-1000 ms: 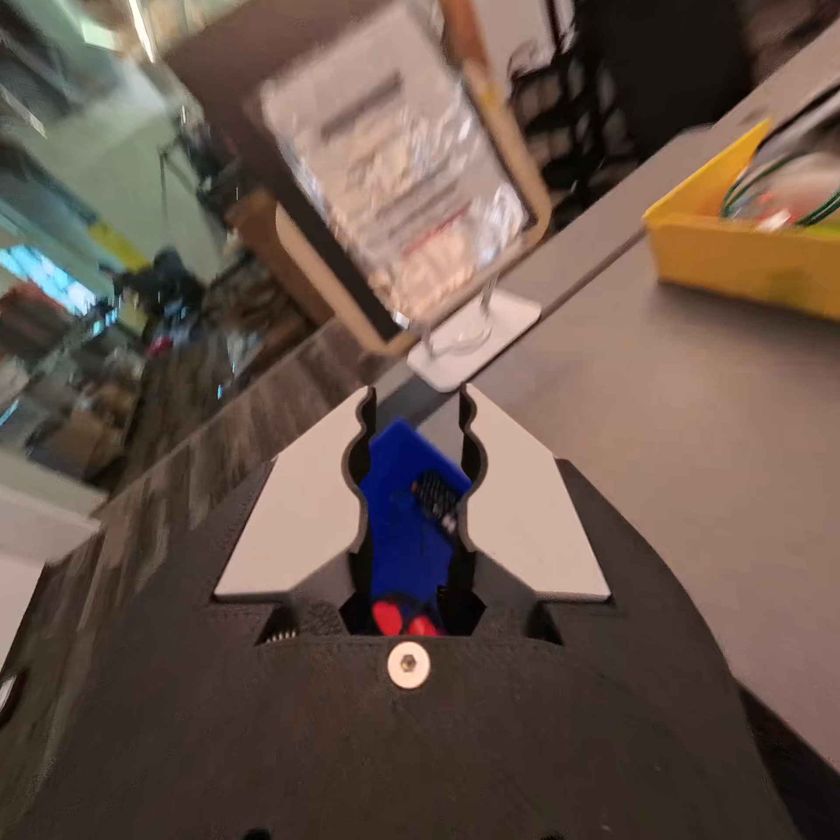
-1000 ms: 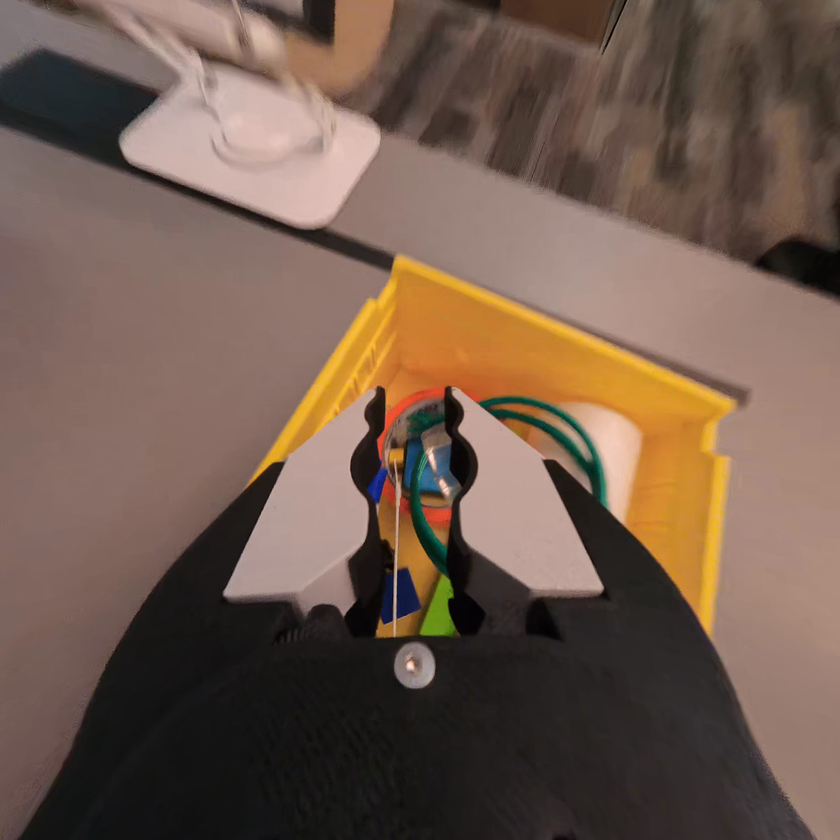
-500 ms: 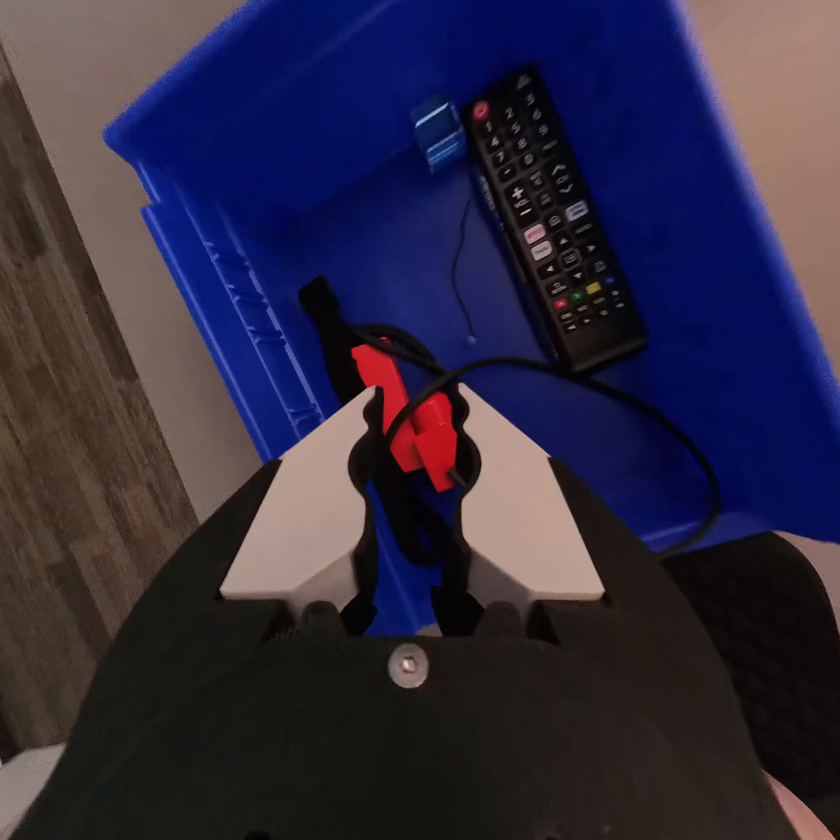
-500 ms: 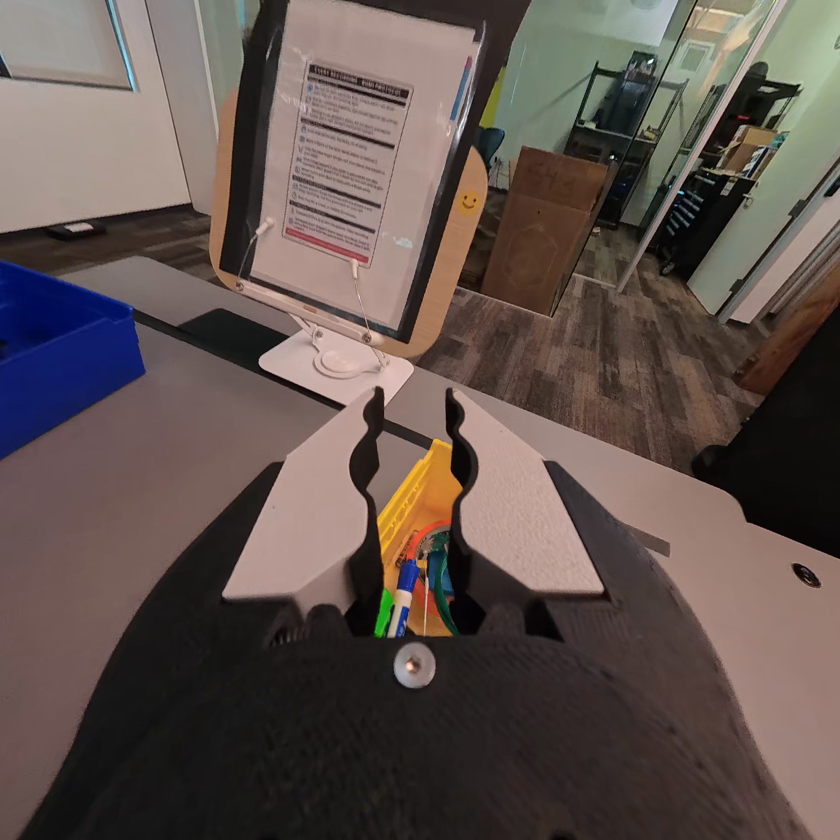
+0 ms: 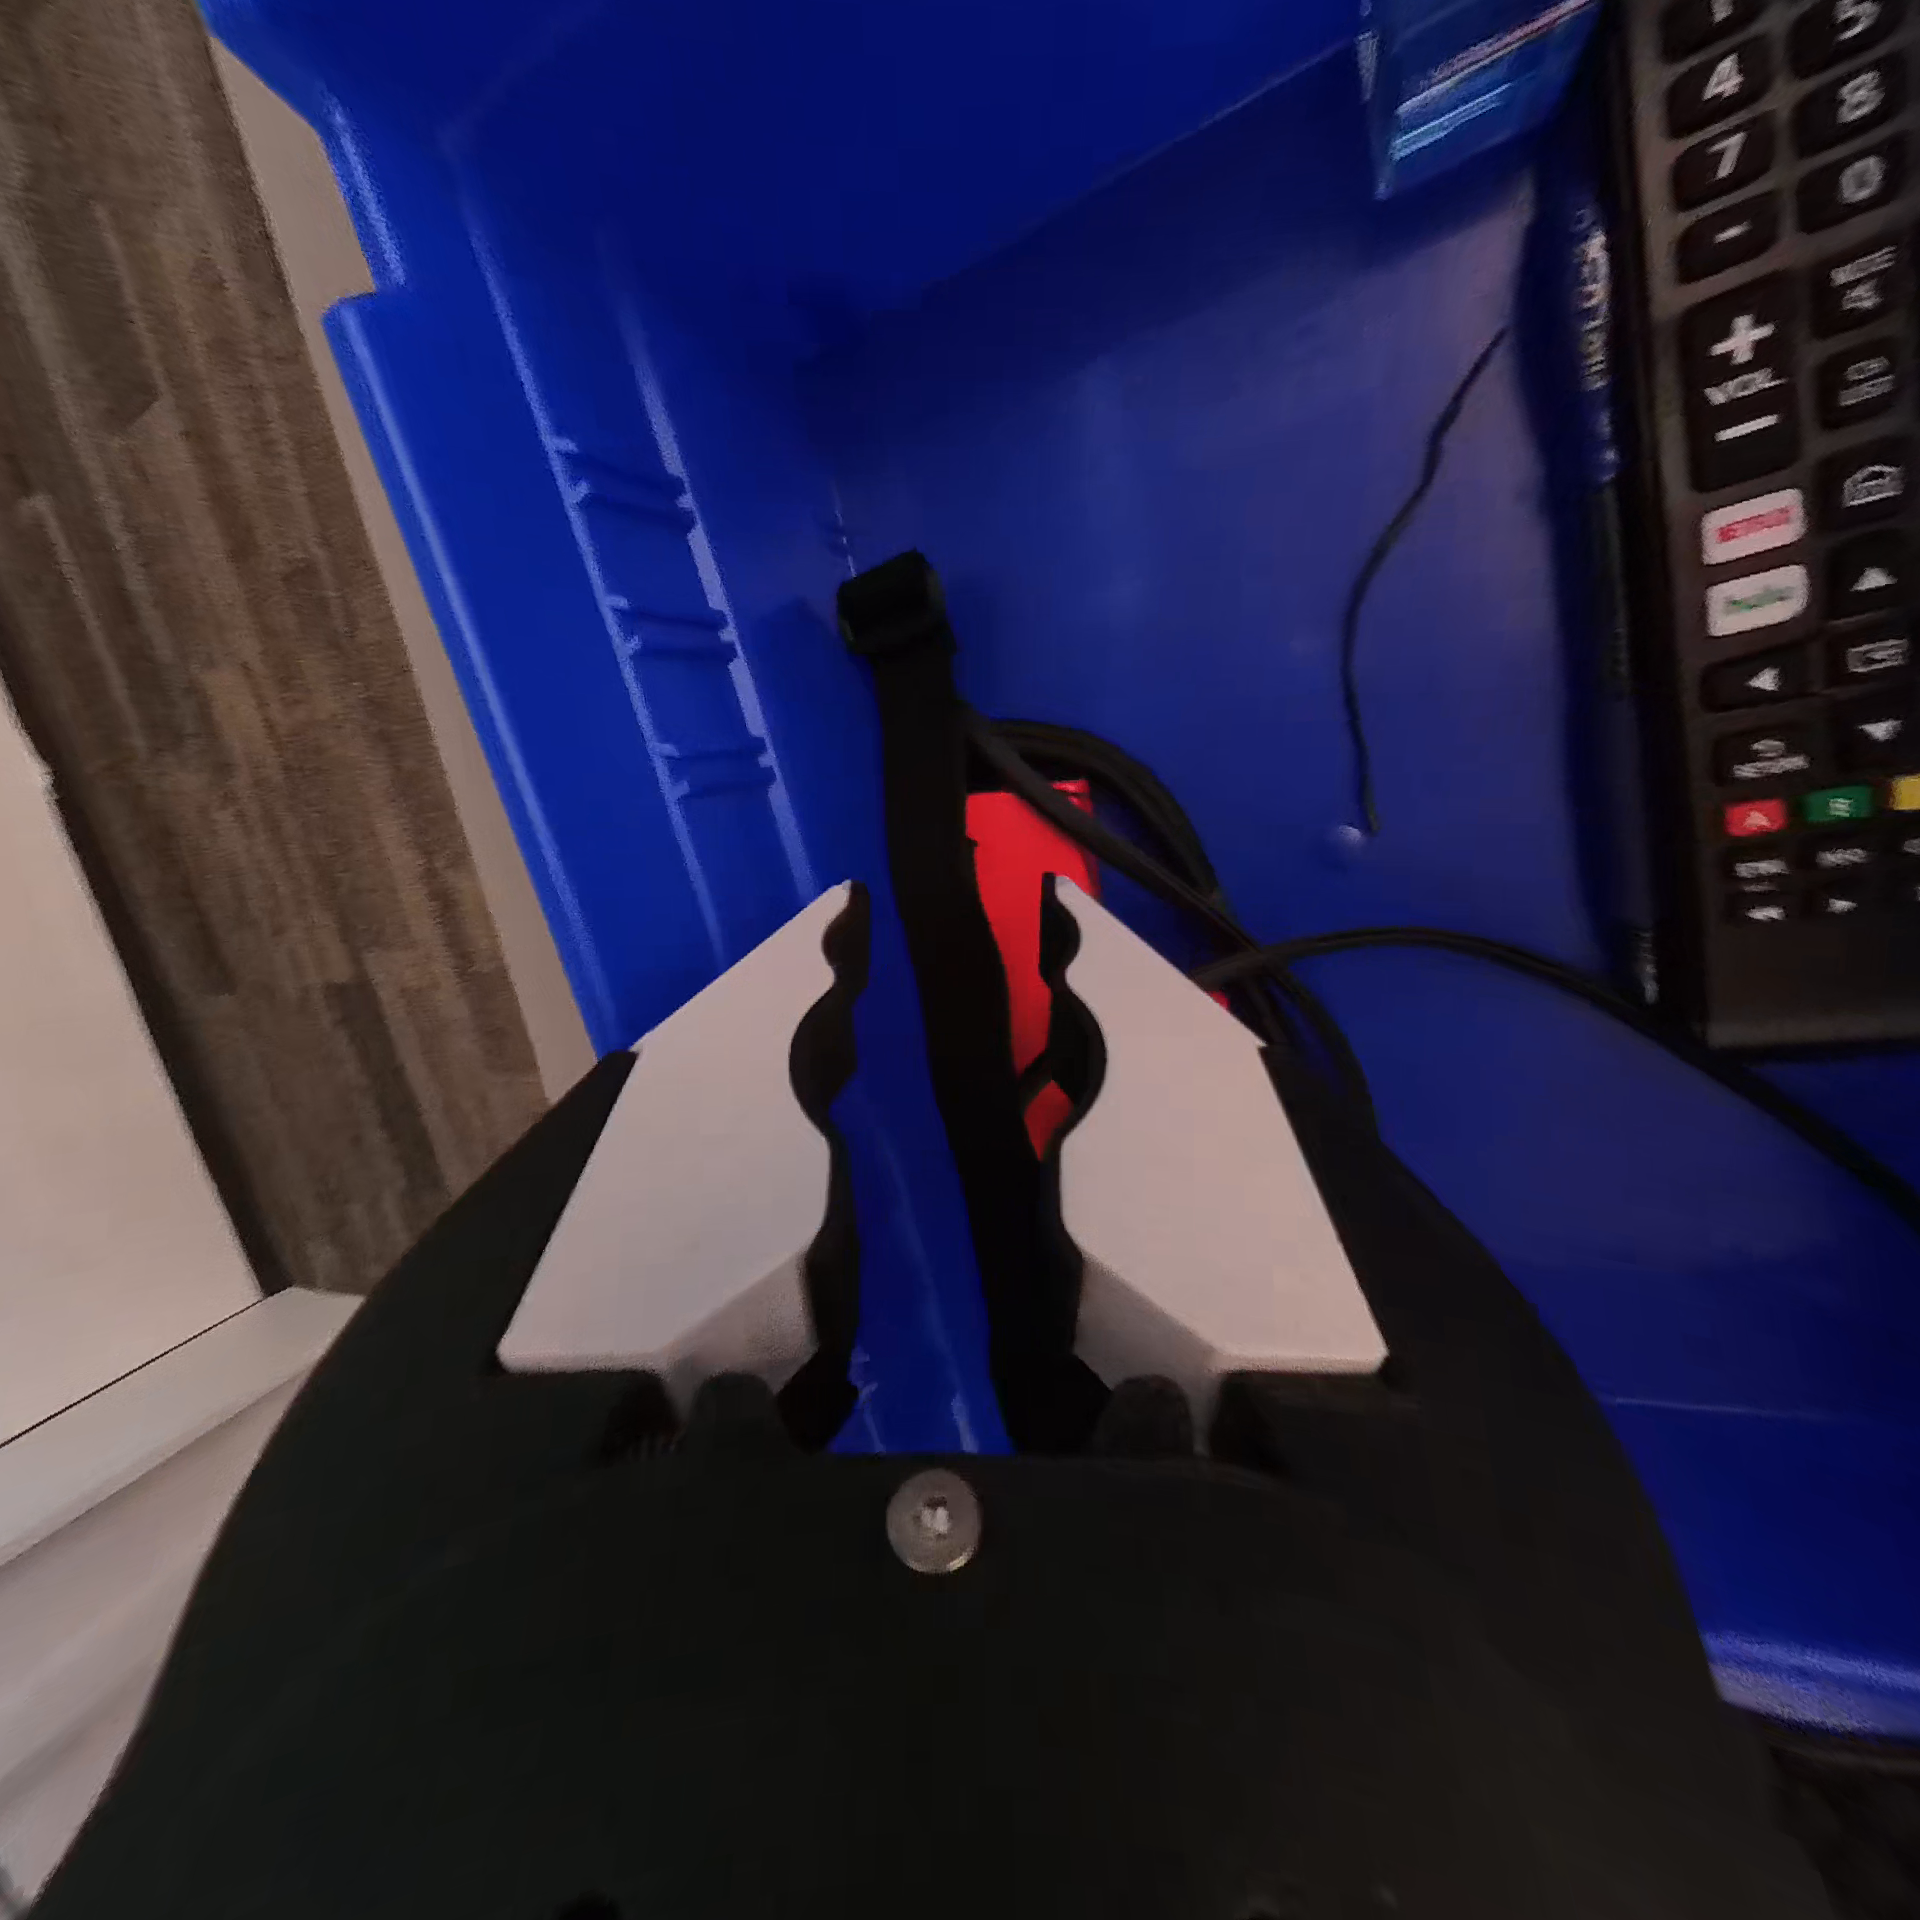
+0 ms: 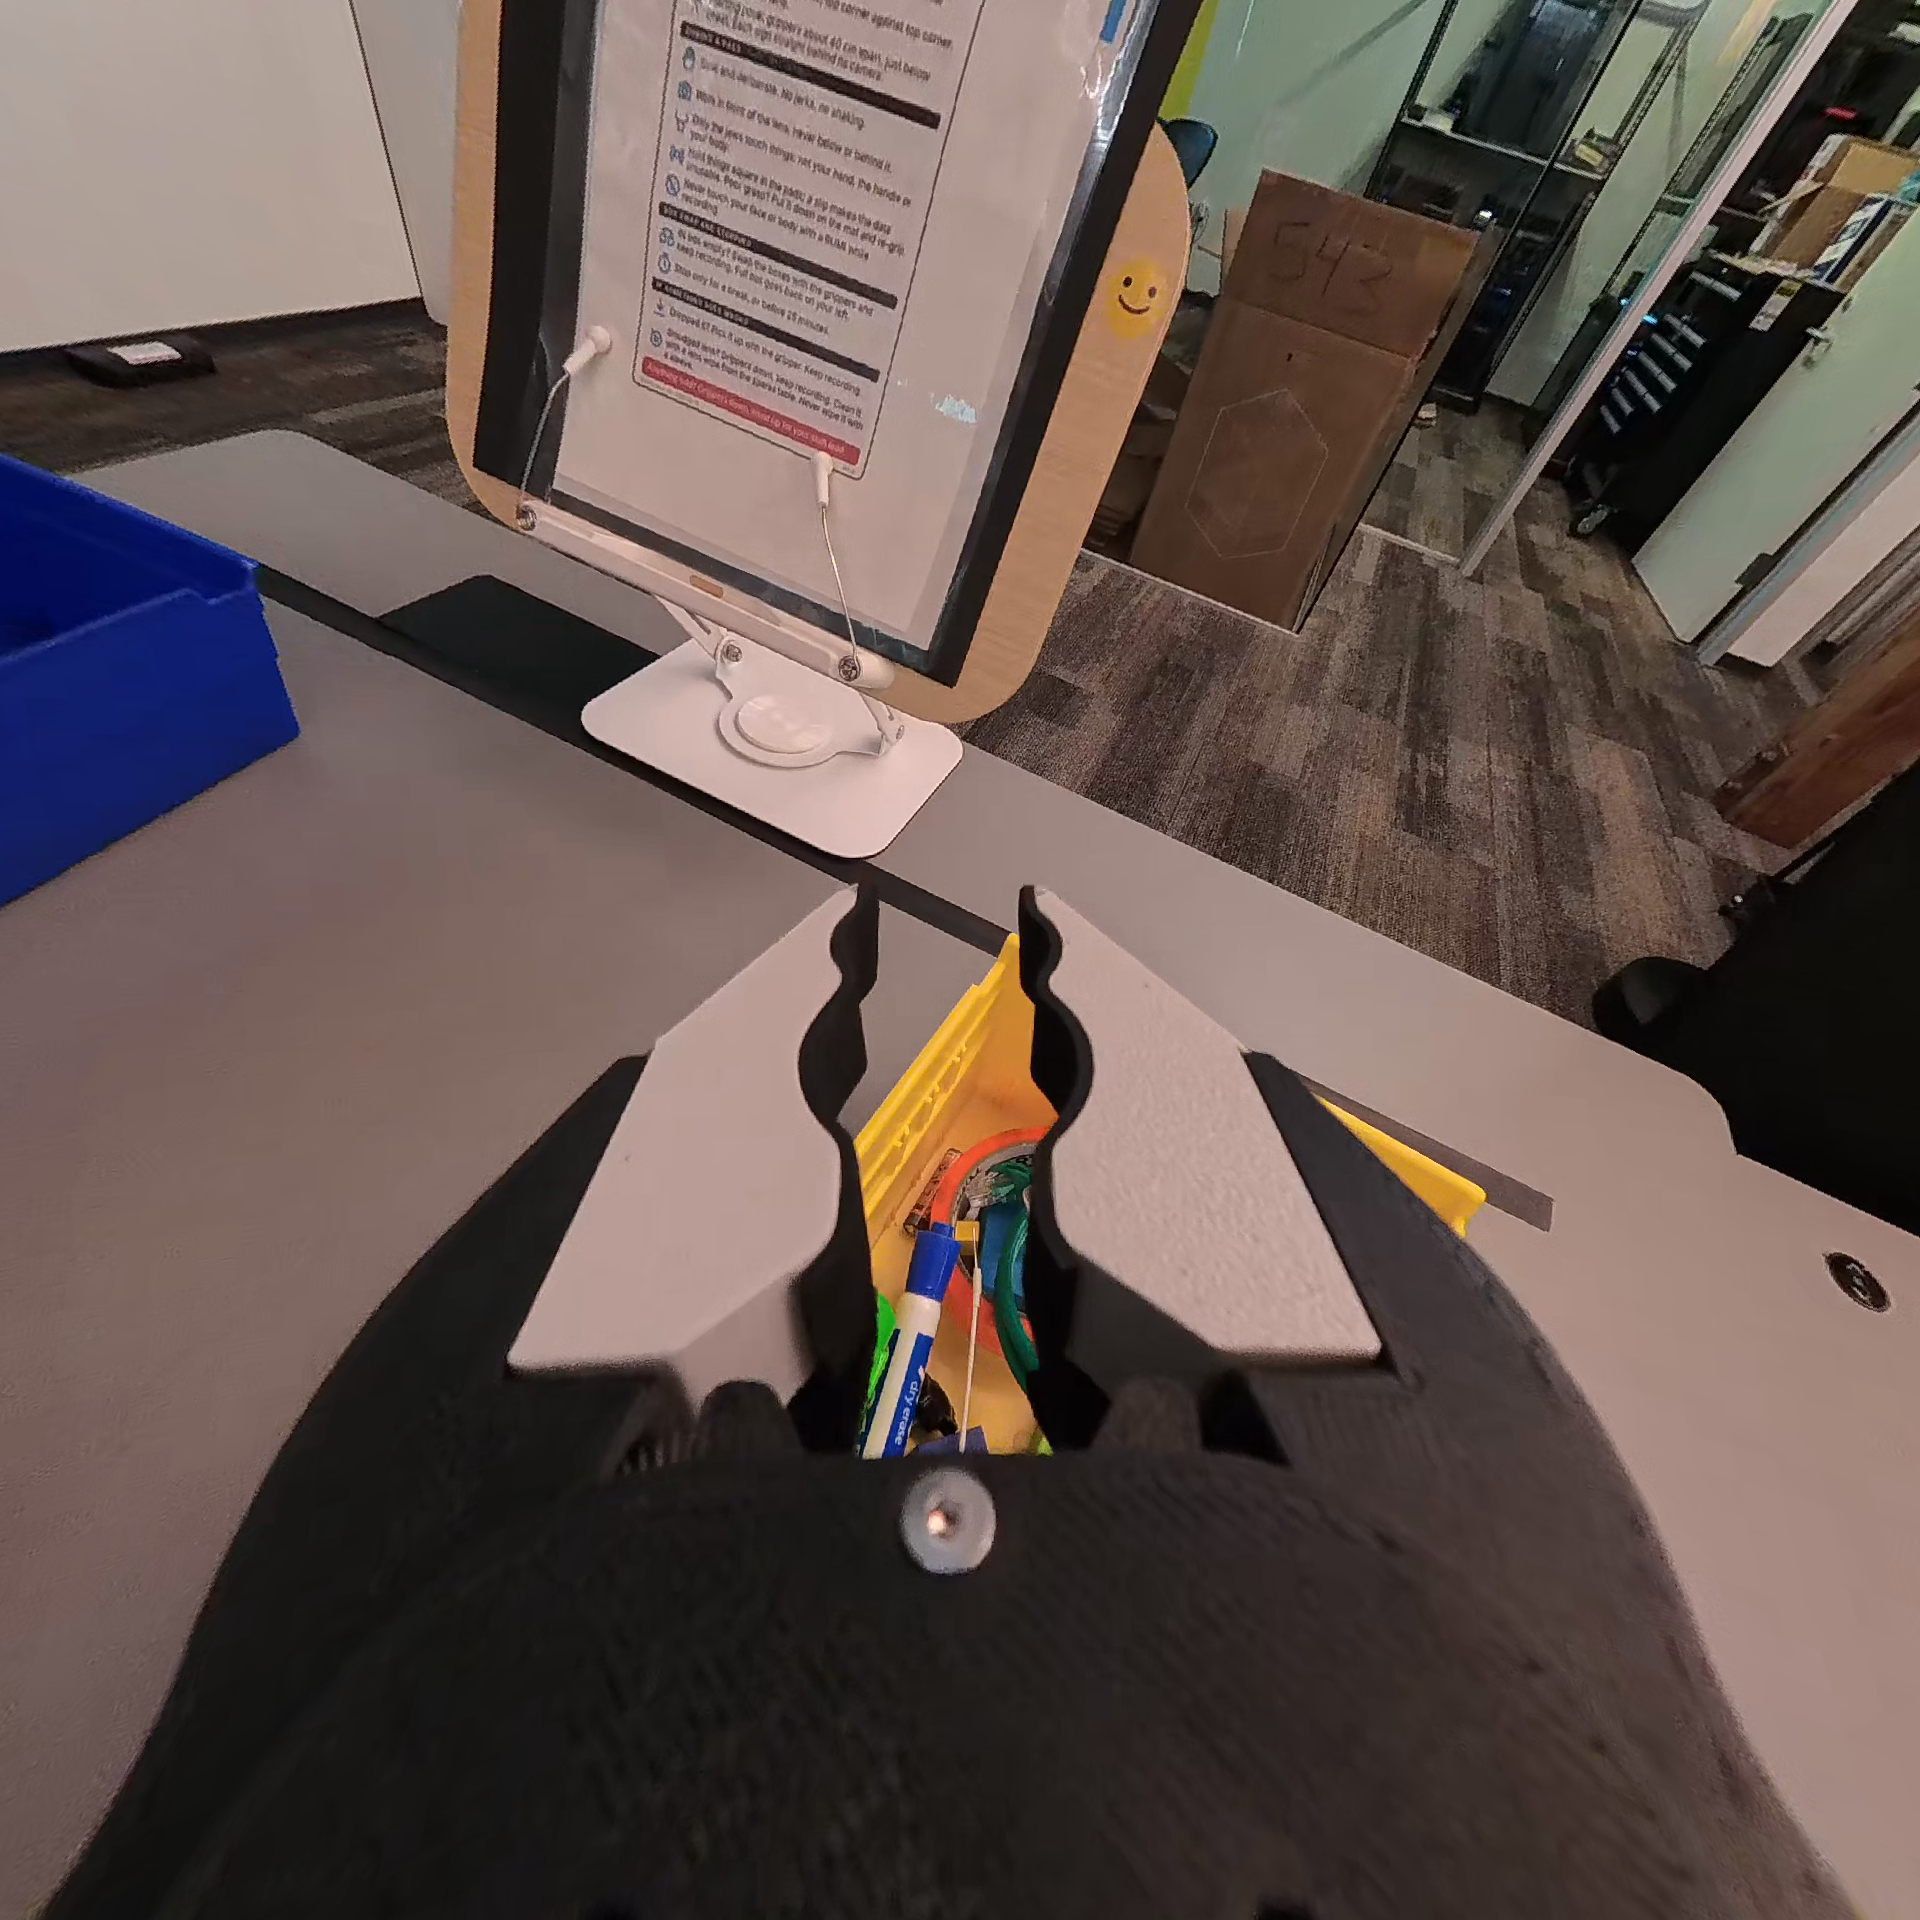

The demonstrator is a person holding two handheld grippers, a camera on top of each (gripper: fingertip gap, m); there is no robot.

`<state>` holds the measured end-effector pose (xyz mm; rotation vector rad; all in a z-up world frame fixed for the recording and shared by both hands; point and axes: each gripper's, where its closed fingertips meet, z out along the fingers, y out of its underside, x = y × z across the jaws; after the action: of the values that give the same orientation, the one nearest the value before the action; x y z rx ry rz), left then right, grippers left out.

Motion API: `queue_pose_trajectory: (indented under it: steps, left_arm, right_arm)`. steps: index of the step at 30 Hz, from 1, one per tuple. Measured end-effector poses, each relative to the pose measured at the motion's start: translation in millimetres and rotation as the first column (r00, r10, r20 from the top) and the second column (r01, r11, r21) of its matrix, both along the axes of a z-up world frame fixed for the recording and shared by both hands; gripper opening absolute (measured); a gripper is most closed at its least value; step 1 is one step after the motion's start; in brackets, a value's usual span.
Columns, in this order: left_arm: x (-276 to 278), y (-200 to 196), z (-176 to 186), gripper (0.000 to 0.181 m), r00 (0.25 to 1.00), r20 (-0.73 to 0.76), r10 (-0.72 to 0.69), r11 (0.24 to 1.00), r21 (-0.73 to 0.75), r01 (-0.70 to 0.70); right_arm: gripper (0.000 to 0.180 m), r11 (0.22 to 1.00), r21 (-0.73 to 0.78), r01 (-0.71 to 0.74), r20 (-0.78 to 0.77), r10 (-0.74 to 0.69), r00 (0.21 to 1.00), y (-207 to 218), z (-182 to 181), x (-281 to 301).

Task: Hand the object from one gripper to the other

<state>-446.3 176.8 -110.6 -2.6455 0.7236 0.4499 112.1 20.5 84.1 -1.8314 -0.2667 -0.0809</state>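
Observation:
My left gripper (image 5: 951, 888) is open, low inside the blue bin (image 5: 1143, 520). A black strap (image 5: 940, 935) runs up between its fingers, and a red clip-like piece (image 5: 1013, 862) lies just right of the strap with a black cable (image 5: 1455, 951) looped over it. I cannot tell if the fingers touch them. My right gripper (image 6: 940, 894) is open and empty above the yellow bin (image 6: 935, 1049), which holds a blue marker (image 6: 920, 1320), an orange tape roll (image 6: 966, 1174) and a green cable (image 6: 1013, 1278).
A black remote (image 5: 1787, 520), a small blue box (image 5: 1475, 94) and a thin wire (image 5: 1392, 582) lie in the blue bin, which also shows at the left in the right wrist view (image 6: 114, 665). A sign on a white stand (image 6: 779, 758) stands at the grey table's far edge. Spacing between my two grippers at the tips: around 60 cm. My right tips are about 50 cm from the black remote (image 5: 1787, 520), my left tips only 12 cm.
My left gripper swung from the sign to the blue bin and dropped close to the strap and red piece. My right gripper tilted up from the yellow bin; both stayed open.

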Motion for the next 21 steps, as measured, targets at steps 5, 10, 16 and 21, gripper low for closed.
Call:
queue_pose_trajectory:
  steps: [5, 10, 16, 21]
  left_arm:
    - [-10.6, 1.1, -7.3, 0.025, 0.991, -0.132, -0.011, 1.000, -0.016, 0.009]
    - [-13.4, 2.1, -15.2, 0.019, 0.987, -0.158, -0.010, 0.999, -0.036, 0.004]
    - [-14.0, 1.9, -21.9, 0.013, 0.986, -0.167, -0.014, 0.998, -0.056, 0.005]
    - [-12.7, -1.5, -19.6, 0.005, 0.988, -0.154, -0.028, 0.998, -0.066, 0.018]
  right_arm:
    - [0.026, 1.000, -0.008, -0.004, 0.002, 0.004, 1.000, -0.5, -2.3, 0.6]
    - [0.026, 1.000, -0.009, -0.004, -0.003, 0.004, 1.000, -1.2, -2.2, 1.2]
    - [0.026, 1.000, -0.022, -0.007, 0.007, 0.007, 1.000, -1.2, -4.4, 0.1]
    - [0.026, 0.999, -0.032, -0.010, 0.016, 0.011, 1.000, -1.4, -5.9, -1.2]
